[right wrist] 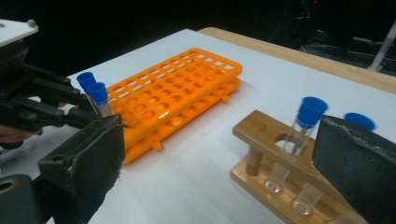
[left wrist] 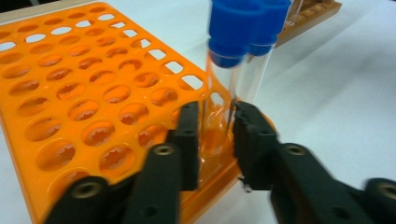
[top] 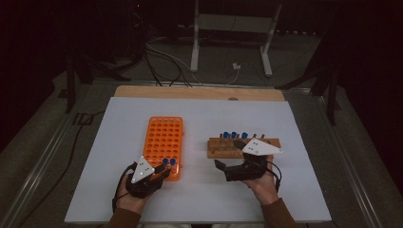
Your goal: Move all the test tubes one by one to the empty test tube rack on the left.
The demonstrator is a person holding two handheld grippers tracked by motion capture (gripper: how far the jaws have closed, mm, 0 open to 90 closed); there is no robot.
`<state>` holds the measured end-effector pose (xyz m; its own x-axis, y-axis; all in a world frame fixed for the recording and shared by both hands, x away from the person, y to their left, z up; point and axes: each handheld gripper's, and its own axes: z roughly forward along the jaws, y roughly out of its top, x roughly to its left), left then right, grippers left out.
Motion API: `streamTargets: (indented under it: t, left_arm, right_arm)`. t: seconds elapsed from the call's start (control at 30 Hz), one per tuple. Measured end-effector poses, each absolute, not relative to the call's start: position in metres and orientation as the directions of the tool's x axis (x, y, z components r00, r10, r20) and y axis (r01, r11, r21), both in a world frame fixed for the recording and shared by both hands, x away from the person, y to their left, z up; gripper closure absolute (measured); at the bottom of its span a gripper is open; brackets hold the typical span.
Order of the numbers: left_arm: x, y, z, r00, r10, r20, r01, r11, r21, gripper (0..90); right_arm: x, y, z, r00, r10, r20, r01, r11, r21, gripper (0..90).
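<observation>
1. High view: the left claw (top: 164, 172) sits at the near right corner of the orange rack (top: 165, 142) on the counter (top: 119, 142); the right claw (top: 223, 164) waits before the wooden rack (top: 216, 153).
2. Left gripper view: a blue-capped tube (left wrist: 224, 88) stands in that corner hole, pads narrowly parted beside it, apparently releasing. Next, lift clear.
3. Right gripper view: the right claw gapes wide, empty, facing the next tube (right wrist: 299, 135).

I am seeing a bright orange rack (top: 165, 142) dotted with a regular grid of holes, clear tubes showing blue caps (left wrist: 233, 28), a pale brown wooden stand (right wrist: 275, 158), and black jaws lying over a white sheet (top: 199, 199).
</observation>
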<state>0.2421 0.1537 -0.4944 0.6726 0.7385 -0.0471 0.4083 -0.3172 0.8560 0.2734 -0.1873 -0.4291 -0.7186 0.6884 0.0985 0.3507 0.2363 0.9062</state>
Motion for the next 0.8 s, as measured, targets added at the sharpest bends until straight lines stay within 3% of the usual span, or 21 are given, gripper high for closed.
streamTargets:
  t: [0.27,0.53,0.8]
  left_arm:
    - [0.24,0.158,-0.485,0.663,0.745,-0.071,0.386,-0.259,0.885,50.9]
    - [0.243,0.175,-0.477,0.619,0.78,-0.094,0.377,-0.191,0.906,45.7]
    - [0.244,0.183,-0.469,0.588,0.807,-0.057,0.354,-0.193,0.915,25.5]
  right_arm:
    - [0.275,-0.191,-0.429,-0.71,0.697,0.099,0.352,0.229,0.908,2.7]
    - [0.277,-0.192,-0.429,-0.701,0.706,0.097,0.352,0.225,0.909,2.7]
    - [0.279,-0.195,-0.429,-0.694,0.714,0.088,0.348,0.226,0.91,2.7]
